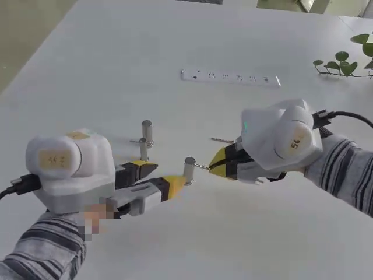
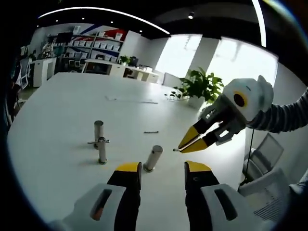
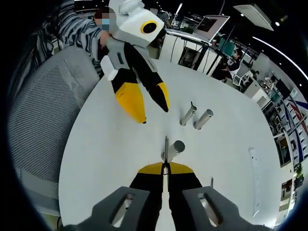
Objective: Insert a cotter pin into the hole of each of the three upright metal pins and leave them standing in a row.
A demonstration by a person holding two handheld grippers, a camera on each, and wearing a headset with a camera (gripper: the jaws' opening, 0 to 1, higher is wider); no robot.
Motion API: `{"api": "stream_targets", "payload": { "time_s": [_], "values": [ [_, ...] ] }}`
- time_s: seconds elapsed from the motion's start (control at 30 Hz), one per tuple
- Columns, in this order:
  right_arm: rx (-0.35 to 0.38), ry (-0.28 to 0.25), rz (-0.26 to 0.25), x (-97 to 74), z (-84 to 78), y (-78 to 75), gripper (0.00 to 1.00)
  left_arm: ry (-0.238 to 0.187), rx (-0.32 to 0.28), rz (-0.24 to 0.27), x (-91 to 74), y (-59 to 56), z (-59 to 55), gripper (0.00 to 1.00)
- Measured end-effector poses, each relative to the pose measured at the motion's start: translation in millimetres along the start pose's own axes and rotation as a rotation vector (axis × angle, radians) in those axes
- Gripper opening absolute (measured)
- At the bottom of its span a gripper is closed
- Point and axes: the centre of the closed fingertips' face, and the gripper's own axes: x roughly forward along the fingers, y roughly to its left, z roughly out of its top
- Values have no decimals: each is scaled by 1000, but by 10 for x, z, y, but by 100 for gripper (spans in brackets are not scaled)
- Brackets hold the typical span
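Cotter pin (image 3: 166,147) clamped in right tool (image 3: 165,169), tip at nearest metal pin (image 3: 177,147); left tool (image 2: 162,169) apart, just beside

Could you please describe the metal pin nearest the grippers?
The nearest metal pin is a short, shiny grey cylinder standing upright on the white table, apart from the other two pins. The cotter pin held by the right gripper reaches its upper side; the open fingers of the left gripper sit close, not gripping it.
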Motion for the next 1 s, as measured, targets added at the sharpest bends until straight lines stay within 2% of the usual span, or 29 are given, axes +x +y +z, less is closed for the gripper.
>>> {"api": "stream_targets", "payload": {
  "time_s": [0.23,0.37,0.6,0.8,1.0],
  "values": [
    [-69,-44,15,18,157,101,0,4,-55,-49,16,-127,-14,22],
    [-103,-51,19,15,204,123,0,-6,-109,-81,20,-198,0,16],
    [-144,-74,24,4,291,156,0,-22,-170,-95,26,-205,29,11],
    [-155,-90,23,-3,350,174,0,-31,-191,-104,27,-233,33,2],
    [-165,-93,14,-11,378,164,0,-28,-204,-111,26,-252,20,0]
  ]
}}
